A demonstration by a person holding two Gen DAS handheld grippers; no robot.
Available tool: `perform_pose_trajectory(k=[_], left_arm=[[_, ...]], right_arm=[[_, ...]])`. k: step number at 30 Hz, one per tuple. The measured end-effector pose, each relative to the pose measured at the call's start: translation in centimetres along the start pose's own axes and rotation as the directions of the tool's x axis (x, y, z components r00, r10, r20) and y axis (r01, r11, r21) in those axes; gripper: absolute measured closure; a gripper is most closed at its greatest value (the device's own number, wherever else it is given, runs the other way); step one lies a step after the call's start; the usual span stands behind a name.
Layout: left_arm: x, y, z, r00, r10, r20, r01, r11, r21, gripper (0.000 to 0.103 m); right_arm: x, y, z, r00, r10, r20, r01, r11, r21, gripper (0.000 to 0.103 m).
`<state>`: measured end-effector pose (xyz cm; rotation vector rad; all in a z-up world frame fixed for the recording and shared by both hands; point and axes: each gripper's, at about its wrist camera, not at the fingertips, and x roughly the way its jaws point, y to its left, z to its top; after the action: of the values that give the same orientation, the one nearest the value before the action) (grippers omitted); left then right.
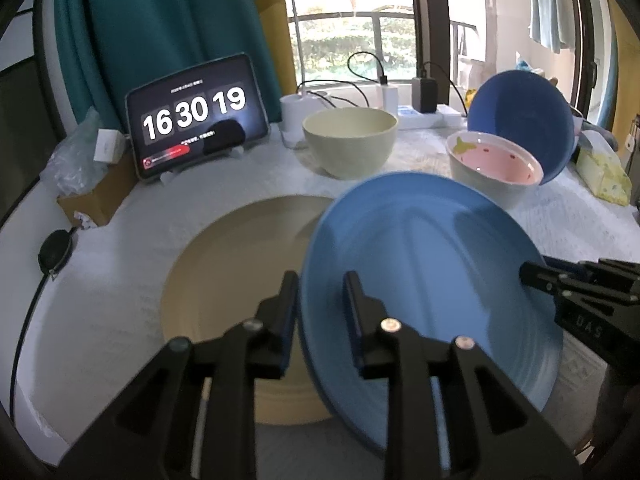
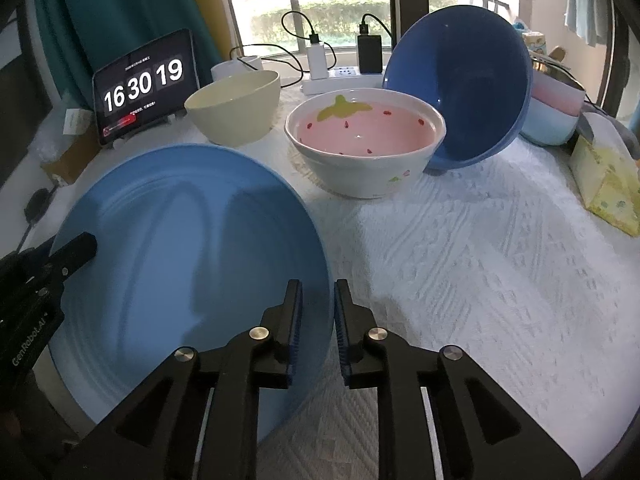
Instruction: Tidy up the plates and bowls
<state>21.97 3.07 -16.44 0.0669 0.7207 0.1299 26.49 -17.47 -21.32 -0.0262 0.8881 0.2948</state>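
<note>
A blue plate (image 1: 432,280) is held tilted above a tan plate (image 1: 232,280) on the white tablecloth. My left gripper (image 1: 320,304) is shut on the blue plate's left rim. My right gripper (image 2: 316,312) is shut on its right rim (image 2: 324,280); it shows in the left wrist view at the right (image 1: 536,276). The blue plate fills the left of the right wrist view (image 2: 180,264). Behind stand a cream bowl (image 1: 350,140), a pink strawberry bowl (image 2: 364,140) and a dark blue bowl (image 2: 460,88) leaning on its side against it.
A tablet clock (image 1: 196,120) stands at the back left beside a cardboard box (image 1: 96,196). A power strip with chargers (image 2: 340,72) lies by the window. A yellow tissue pack (image 2: 608,184) and stacked pastel bowls (image 2: 552,112) sit at the right.
</note>
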Motion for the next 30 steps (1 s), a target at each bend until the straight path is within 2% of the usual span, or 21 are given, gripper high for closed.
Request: perform_pose_trajectory(k=[4, 7, 10, 14, 18, 22, 30], left_arm=[[0.4, -0.1, 0.0, 1.000, -0.012, -0.006, 0.012, 1.000, -0.005, 0.074], [0.8, -0.2, 0.0, 1.000, -0.015, -0.009, 0.015, 1.000, -0.005, 0.073], [1.1, -0.1, 0.0, 0.999, -0.041, -0.018, 0.040, 0.999, -0.017, 0.073], [1.3, -0.3, 0.1, 0.999, -0.045, -0.018, 0.045, 0.999, -0.015, 0.073], [1.4, -0.3, 0.2, 0.999, -0.048, -0.024, 0.047, 0.999, -0.013, 0.074], [1.4, -0.4, 0.1, 0.996, -0.080, -0.036, 0.079, 0.996, -0.028, 0.075], [0.8, -2.5, 0.1, 0.991, -0.121, -0.050, 0.120, 0.993, -0.006, 0.076]], right_arm=[[0.4, -0.4, 0.1, 1.000, 0.016, -0.007, -0.016, 1.000, 0.015, 0.071], [0.4, -0.7, 0.0, 1.000, 0.031, -0.004, -0.031, 0.999, 0.033, 0.070], [0.7, -1.3, 0.0, 0.996, 0.088, -0.008, -0.087, 0.994, 0.067, 0.070], [0.8, -1.7, -0.1, 0.993, 0.121, -0.008, -0.120, 0.988, 0.096, 0.073], [0.5, -1.8, -0.2, 0.993, 0.119, 0.001, -0.119, 0.988, 0.098, 0.077], [0.2, -2.5, -0.2, 0.994, 0.111, 0.018, -0.113, 0.986, 0.123, 0.082], [-0.5, -4.6, -0.6, 0.996, 0.084, 0.040, -0.089, 0.984, 0.155, 0.083]])
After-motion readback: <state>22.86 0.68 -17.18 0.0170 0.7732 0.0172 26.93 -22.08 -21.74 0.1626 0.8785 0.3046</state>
